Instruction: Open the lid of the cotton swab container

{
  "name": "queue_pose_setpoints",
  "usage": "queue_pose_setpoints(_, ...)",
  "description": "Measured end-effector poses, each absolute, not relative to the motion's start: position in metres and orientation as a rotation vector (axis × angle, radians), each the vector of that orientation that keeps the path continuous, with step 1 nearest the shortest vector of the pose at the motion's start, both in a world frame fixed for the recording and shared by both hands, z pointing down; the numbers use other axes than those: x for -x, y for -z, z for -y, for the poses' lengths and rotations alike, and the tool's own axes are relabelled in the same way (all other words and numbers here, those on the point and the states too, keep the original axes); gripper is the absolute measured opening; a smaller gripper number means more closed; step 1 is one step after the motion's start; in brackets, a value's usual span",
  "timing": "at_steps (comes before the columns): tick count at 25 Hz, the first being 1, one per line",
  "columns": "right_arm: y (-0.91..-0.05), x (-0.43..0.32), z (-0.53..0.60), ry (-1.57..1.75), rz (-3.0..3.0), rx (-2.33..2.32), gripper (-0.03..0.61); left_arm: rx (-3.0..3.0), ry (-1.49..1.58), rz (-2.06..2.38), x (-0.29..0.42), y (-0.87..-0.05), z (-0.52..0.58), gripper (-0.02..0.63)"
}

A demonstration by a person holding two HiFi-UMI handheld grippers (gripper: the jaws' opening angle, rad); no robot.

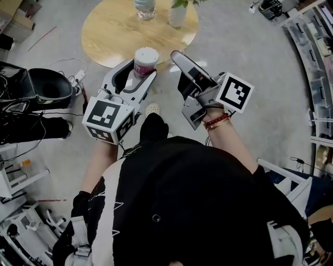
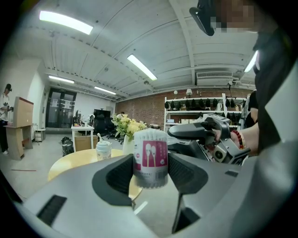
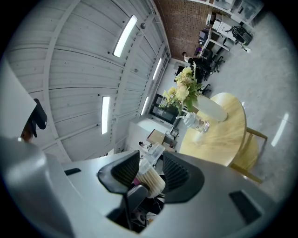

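The cotton swab container [image 1: 145,61] is a clear round tub with a pink label, packed with white swabs. It stands upright in the air in front of the person, with my left gripper [image 1: 141,68] shut on its sides. In the left gripper view the tub [image 2: 150,158] sits squarely between the two dark pads. My right gripper [image 1: 176,56] hovers just right of the tub, rolled onto its side, and a small gap separates them. Its jaws stand apart. In the right gripper view the tub [image 3: 152,180] shows beyond the gap, and the pads touch nothing.
A round wooden table [image 1: 112,31] lies just beyond the grippers, with a glass jar [image 1: 144,8] and a white vase [image 1: 177,14] of flowers on it. A black seat [image 1: 49,85] and cables are on the floor at left. Shelving [image 1: 312,52] lines the right.
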State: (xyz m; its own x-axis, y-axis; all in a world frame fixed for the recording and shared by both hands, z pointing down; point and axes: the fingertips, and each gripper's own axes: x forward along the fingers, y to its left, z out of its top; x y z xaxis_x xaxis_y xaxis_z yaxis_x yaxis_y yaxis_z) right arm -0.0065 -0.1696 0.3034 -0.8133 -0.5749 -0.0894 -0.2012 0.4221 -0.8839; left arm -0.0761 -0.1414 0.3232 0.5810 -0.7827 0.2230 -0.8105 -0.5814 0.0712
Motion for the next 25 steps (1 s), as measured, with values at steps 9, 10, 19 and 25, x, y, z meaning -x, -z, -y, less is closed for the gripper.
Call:
queue_pose_setpoints(9, -0.3035, 0.0078, 0.1701, 1.354, -2.31, 0.653, 0.166, -2.652, -0.229, 1.372, 0.0754, -0.3185, 0.1439, 0.244)
queue_pose_setpoints(10, -0.3039, 0.0079, 0.17, 1.359, -2.306, 0.651, 0.166, -2.653, -0.228, 1.375, 0.0753, -0.3182, 0.1443, 0.244)
queue_pose_setpoints(19, -0.3071, 0.0098, 0.1689, 1.404, -2.286, 0.62, 0.173, -2.661, -0.204, 1.401, 0.0756, -0.3132, 0.1464, 0.244)
queue_pose_setpoints(25, -0.3074, 0.0103, 0.1696, 1.404, -2.291, 0.625, 0.19, -2.649, -0.184, 1.392, 0.0761, -0.313, 0.1469, 0.244)
